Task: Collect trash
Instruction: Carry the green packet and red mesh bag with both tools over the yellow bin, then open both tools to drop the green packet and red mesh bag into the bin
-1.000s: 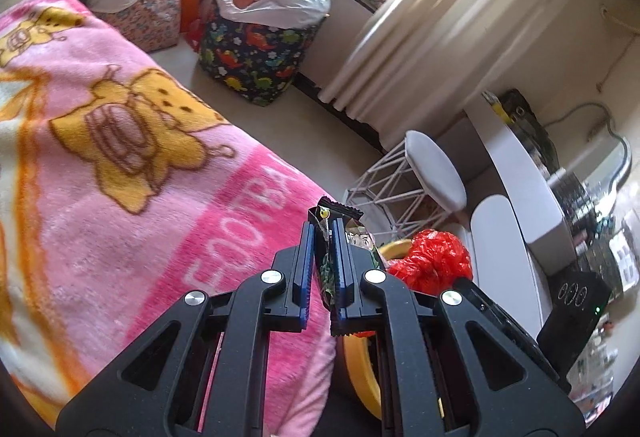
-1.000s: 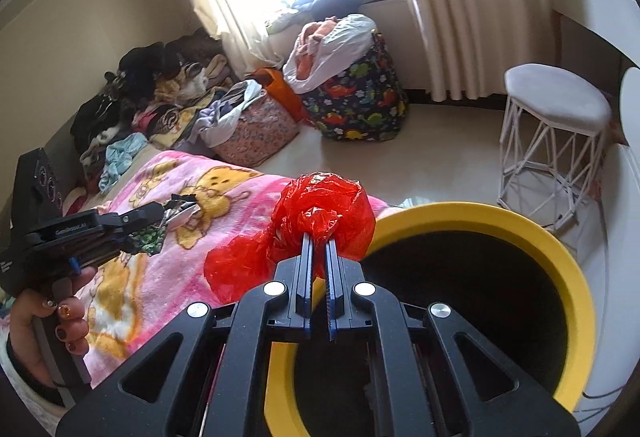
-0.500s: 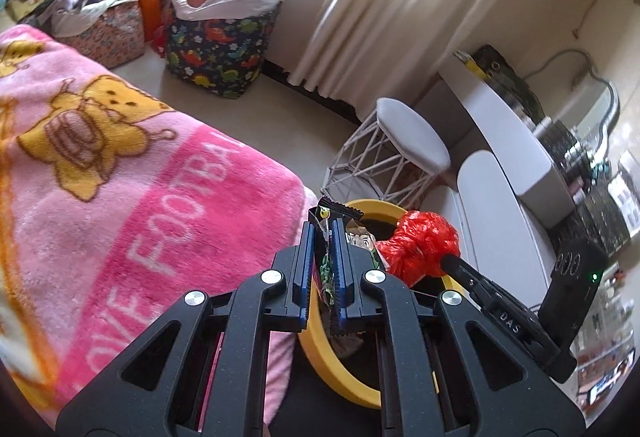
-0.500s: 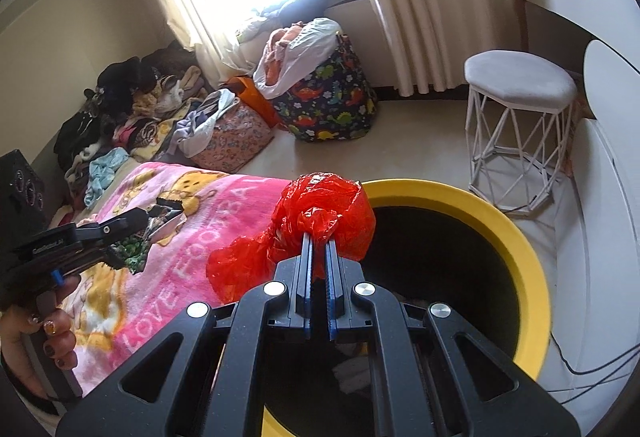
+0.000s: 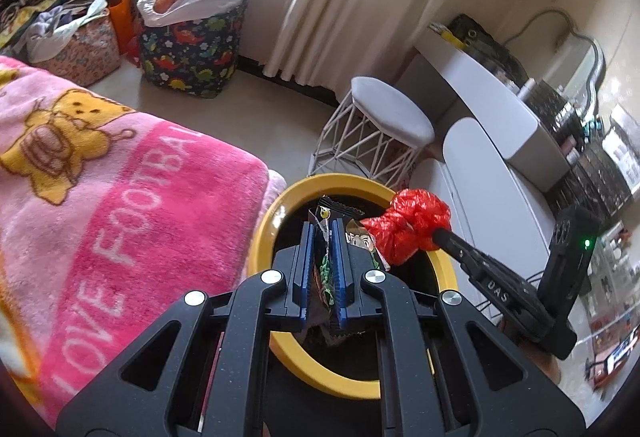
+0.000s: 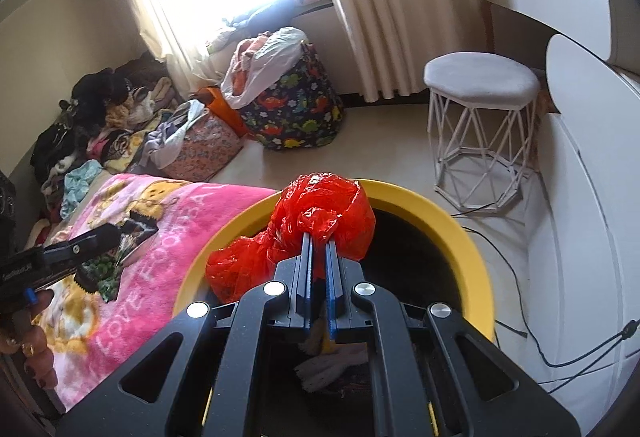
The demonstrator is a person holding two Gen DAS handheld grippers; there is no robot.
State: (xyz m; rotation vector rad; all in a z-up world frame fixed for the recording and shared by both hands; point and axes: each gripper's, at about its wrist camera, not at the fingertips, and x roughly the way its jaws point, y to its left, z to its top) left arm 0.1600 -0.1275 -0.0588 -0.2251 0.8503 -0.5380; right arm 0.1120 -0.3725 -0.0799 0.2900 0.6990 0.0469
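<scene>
Left gripper [image 5: 323, 237] clamps a crinkly dark foil snack wrapper [image 5: 325, 269] over the round yellow-rimmed black bin [image 5: 264, 233]. Right gripper [image 6: 317, 249] pinches a crumpled glossy red plastic bag [image 6: 320, 213] at the bin's near rim. Fuzzy pink fleece blanket [image 5: 120, 205] on bed beside bin; white wire-frame stool [image 6: 480, 85] w/ grey seat on pale floor.

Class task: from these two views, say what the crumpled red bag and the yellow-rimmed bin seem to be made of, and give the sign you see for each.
Crumpled red bag: thin plastic film, glossy and slightly translucent; it creases sharply and catches highlights where the right gripper pinches it.
Yellow-rimmed bin: probably moulded plastic, smooth with a soft sheen; the rim is an even, seamless band. The dark interior hides the wall material.
</scene>
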